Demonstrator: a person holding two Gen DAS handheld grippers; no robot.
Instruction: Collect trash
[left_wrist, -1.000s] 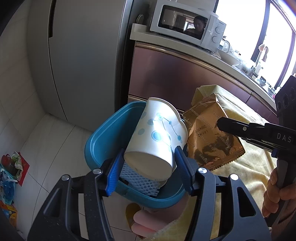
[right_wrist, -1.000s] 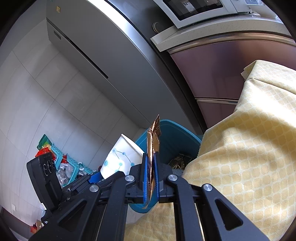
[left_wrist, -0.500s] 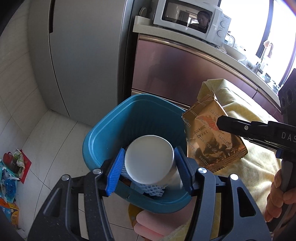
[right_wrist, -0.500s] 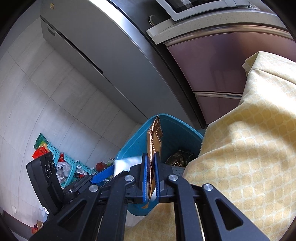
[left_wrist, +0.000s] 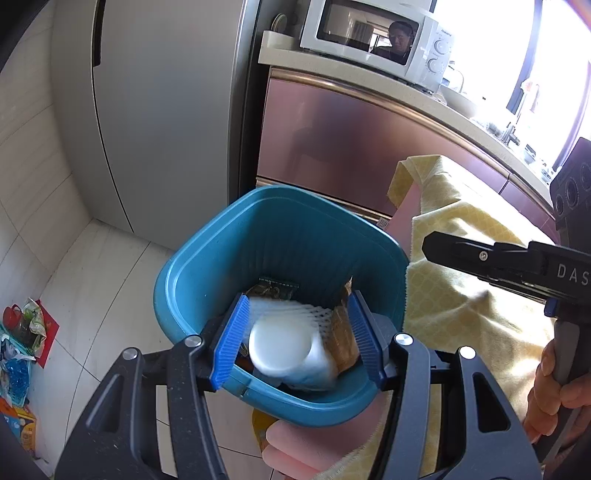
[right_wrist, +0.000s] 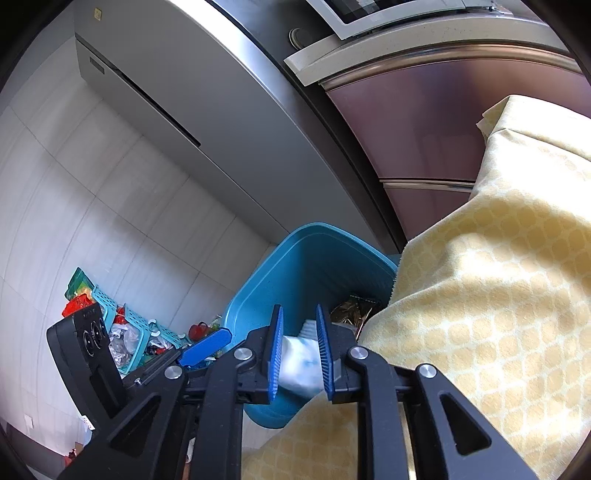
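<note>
From the left wrist view, the left claw (left_wrist: 297, 338) hangs over a teal plastic trash bin (left_wrist: 207, 273) with its blue pads spread and nothing pinched between them. Below the pads, inside the bin, a white paper cup (left_wrist: 282, 347) lies on its side with its round base toward the camera. Beside the cup lies a brown snack wrapper (left_wrist: 343, 338), and behind it a white foam fruit net (left_wrist: 291, 312) and a dark wrapper (left_wrist: 273, 290). The bin stands on the pale tiled floor (left_wrist: 92, 280) against the edge of a tabletop covered by a yellow patterned cloth (left_wrist: 461, 295). The right claw (left_wrist: 430, 245) reaches in from the right above that cloth, held by a person's hand (left_wrist: 554, 384). From this side I cannot tell how its jaws stand. Behind the bin are a grey refrigerator (left_wrist: 155, 110) and a white microwave (left_wrist: 373, 37) on a counter.

From the right wrist view, the right claw (right_wrist: 299, 341) points down at the same trash bin (right_wrist: 258, 295). Its jaws have just been opening and now stand slightly apart, gripping nothing. The paper cup (right_wrist: 299, 358) shows through the gap, down in the bin. A crumpled dark wrapper (right_wrist: 352, 308) lies further back in the bin. The yellow cloth (right_wrist: 498, 295) fills the right side, and the left claw's blue pad (right_wrist: 207, 345) shows at the left.
</note>
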